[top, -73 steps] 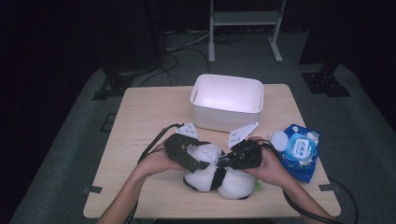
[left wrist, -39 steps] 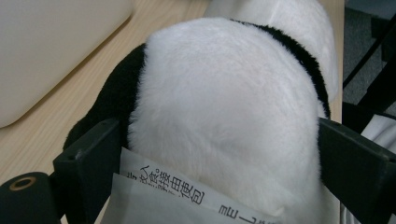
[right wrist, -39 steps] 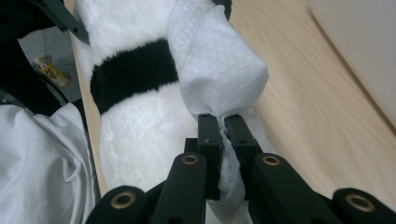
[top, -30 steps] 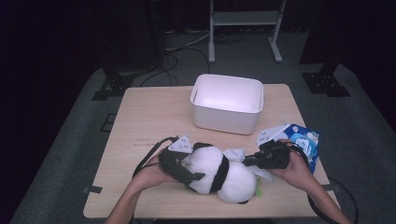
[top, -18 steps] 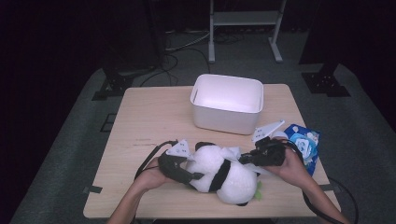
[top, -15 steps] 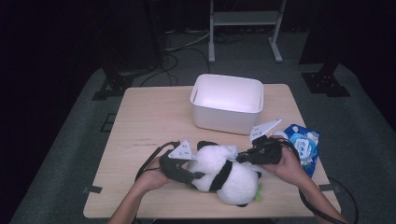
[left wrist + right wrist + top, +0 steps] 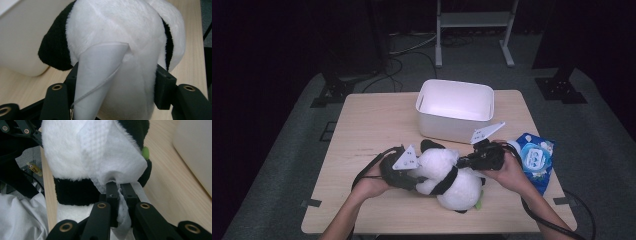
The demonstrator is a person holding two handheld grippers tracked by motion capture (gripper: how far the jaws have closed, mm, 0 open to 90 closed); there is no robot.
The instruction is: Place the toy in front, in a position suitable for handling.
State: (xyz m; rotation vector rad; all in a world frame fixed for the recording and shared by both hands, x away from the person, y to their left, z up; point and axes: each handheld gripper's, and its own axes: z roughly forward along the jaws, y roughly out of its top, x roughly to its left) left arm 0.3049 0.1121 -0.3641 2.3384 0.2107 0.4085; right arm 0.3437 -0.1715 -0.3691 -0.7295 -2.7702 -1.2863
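High view: plush panda (image 7: 447,176) lies on table (image 7: 377,120) in front of white bin (image 7: 457,109); left gripper (image 7: 404,172) at its left end, right gripper (image 7: 474,159) at right, wet-wipe pack (image 7: 534,160) beside.
Left gripper view: jaws clamped on panda's white body (image 7: 120,50).
Right gripper view: jaws pinched together on white wipe (image 7: 110,160) pressed against panda (image 7: 65,155).

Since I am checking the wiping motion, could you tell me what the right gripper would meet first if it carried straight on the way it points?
Most likely the plush panda: the right gripper, shut on a white wipe, already presses that wipe against the panda's fur, so nothing else lies between them.
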